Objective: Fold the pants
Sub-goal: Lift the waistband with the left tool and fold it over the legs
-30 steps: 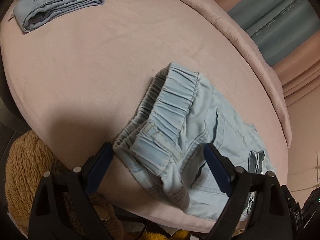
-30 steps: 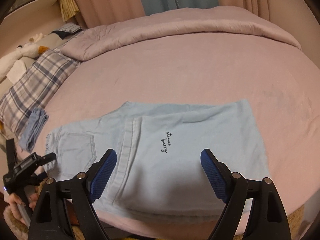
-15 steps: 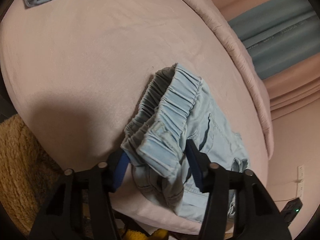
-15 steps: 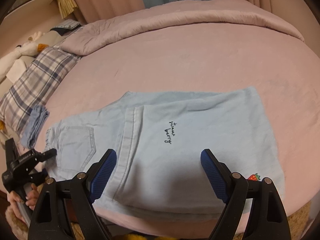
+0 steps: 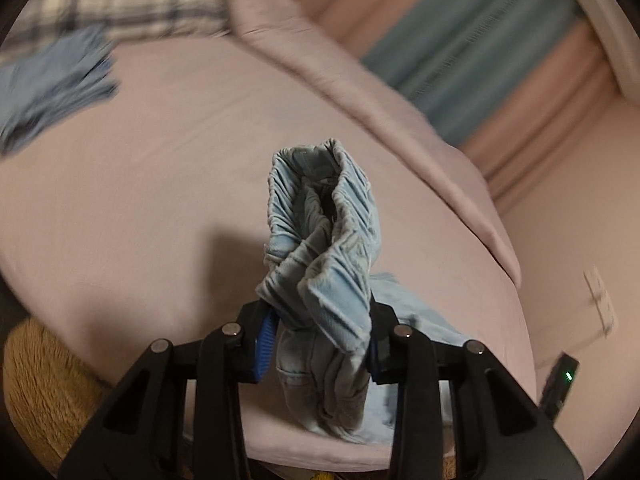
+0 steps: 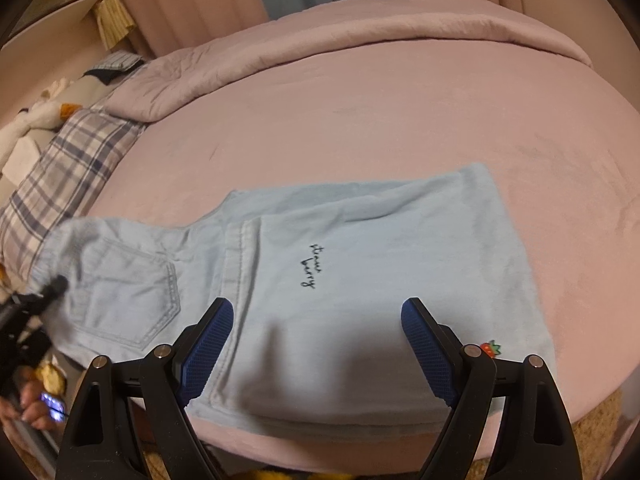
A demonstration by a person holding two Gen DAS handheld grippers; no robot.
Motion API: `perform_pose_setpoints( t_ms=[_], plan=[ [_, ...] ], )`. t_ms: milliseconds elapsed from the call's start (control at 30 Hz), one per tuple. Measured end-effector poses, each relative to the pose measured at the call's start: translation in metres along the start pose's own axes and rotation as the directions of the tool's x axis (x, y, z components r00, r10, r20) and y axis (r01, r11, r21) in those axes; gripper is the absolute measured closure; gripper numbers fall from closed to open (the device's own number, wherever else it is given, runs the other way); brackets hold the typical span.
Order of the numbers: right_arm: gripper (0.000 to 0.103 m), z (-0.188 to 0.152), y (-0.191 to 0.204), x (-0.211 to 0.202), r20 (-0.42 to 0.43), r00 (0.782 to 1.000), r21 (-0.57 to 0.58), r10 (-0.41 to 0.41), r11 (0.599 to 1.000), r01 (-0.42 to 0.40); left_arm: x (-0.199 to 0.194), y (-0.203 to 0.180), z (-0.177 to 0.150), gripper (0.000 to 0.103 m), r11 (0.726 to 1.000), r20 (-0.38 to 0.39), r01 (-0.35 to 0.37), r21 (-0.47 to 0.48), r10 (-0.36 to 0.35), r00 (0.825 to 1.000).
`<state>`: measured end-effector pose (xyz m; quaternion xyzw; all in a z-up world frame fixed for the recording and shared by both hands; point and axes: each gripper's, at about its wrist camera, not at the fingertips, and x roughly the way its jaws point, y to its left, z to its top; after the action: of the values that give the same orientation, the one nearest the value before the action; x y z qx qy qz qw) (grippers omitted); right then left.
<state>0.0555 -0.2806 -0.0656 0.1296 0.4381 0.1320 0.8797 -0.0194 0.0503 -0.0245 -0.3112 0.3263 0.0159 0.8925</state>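
Light blue denim pants (image 6: 360, 280) lie on the pink bed (image 6: 360, 100), legs folded over each other, with dark script lettering and a strawberry patch (image 6: 491, 347) near the front edge. My left gripper (image 5: 318, 344) is shut on the pants' elastic waistband (image 5: 320, 240) and holds it bunched up off the bed. In the right wrist view the left gripper (image 6: 40, 300) shows at the far left on the waistband end. My right gripper (image 6: 318, 344) is open and empty above the folded legs near the bed's front edge.
A second folded blue garment (image 5: 52, 88) lies at the far left by a plaid pillow (image 6: 60, 176). A rolled pink duvet (image 6: 360, 36) runs along the back. A tan fluffy rug (image 5: 44, 392) lies below the bed edge. Curtains hang behind.
My left gripper closed on the waistband and lifted it up off the bed. The right gripper stayed open, shifting slightly over the legs.
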Motion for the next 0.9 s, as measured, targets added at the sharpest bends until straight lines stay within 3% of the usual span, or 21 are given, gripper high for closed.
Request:
perform_pose_setpoints(
  t_ms=[200, 400, 600, 800, 900],
  plan=[
    [0.017, -0.003, -0.012, -0.004, 0.008, 1.000, 0.054, -0.003, 0.999, 0.002, 0.008, -0.065, -0.011, 0.068, 0.973, -0.045, 0.093, 0.212, -0.085, 0.995],
    [0.017, -0.008, -0.025, -0.011, 0.022, 1.000, 0.099, -0.012, 0.995, 0.009, 0.042, -0.112, -0.041, 0.068, 0.924, -0.203, 0.200, 0.325, -0.139, 0.969],
    [0.017, -0.013, -0.038, -0.015, 0.025, 0.999, 0.140, -0.022, 0.990, 0.019, 0.078, -0.128, -0.075, 0.068, 0.905, -0.337, 0.243, 0.350, -0.120, 0.934],
    [0.017, -0.017, -0.048, -0.019, 0.024, 0.999, 0.176, -0.033, 0.984, 0.028, 0.115, -0.122, -0.094, 0.067, 0.917, -0.449, 0.250, 0.310, -0.091, 0.889],
    [0.017, -0.019, -0.050, -0.020, 0.022, 0.999, 0.189, -0.035, 0.982, 0.031, 0.117, -0.122, -0.097, 0.066, 0.918, -0.451, 0.252, 0.306, -0.093, 0.888]
  ],
)
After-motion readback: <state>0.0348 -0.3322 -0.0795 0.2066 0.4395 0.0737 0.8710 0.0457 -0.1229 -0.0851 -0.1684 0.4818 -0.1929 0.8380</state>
